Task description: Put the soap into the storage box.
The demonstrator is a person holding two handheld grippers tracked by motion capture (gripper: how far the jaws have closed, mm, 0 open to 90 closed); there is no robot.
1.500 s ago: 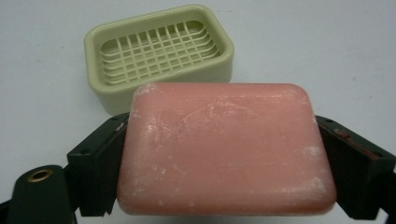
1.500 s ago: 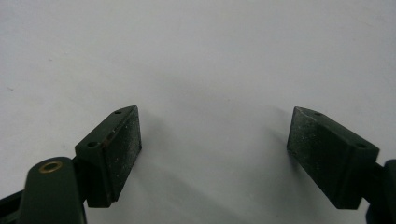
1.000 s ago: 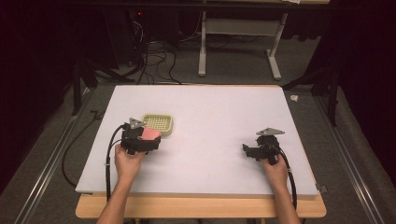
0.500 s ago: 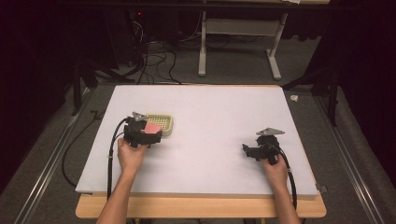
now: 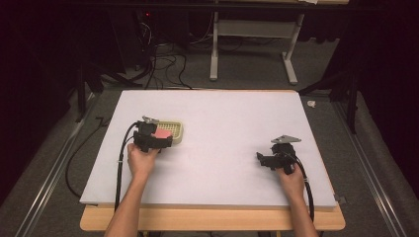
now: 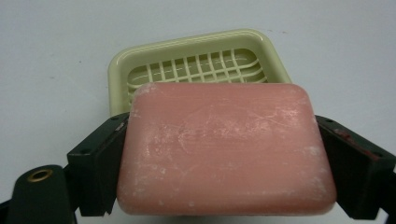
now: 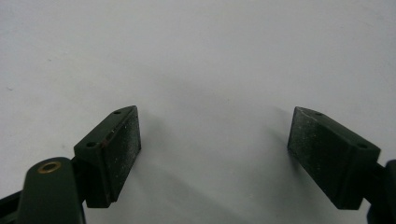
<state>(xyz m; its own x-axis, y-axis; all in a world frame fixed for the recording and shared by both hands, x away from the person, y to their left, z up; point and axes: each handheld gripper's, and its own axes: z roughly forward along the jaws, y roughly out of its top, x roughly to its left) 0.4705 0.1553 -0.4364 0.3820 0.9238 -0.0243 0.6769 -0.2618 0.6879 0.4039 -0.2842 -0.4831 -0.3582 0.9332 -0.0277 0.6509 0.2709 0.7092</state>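
A pink bar of soap (image 6: 226,149) is clamped between the two black jaws of my left gripper (image 6: 224,158), held just above the near edge of a cream slotted soap dish (image 6: 201,63). From above, that gripper (image 5: 159,137) sits at the table's left with the soap (image 5: 161,134) over the dish (image 5: 176,129). My right gripper (image 5: 262,159) rests at the table's right, far from the dish. Its jaws stand wide apart over bare white surface, with nothing between them (image 7: 215,154).
The white tabletop (image 5: 222,128) stretches between the two hands. Cables trail from each gripper toward the front edge. Beyond the far edge stand a desk frame (image 5: 252,54) and a tangle of floor cables (image 5: 163,59).
My left gripper has carried the soap forward and slightly right, up to the near edge of the dish. The right gripper has stayed where it was.
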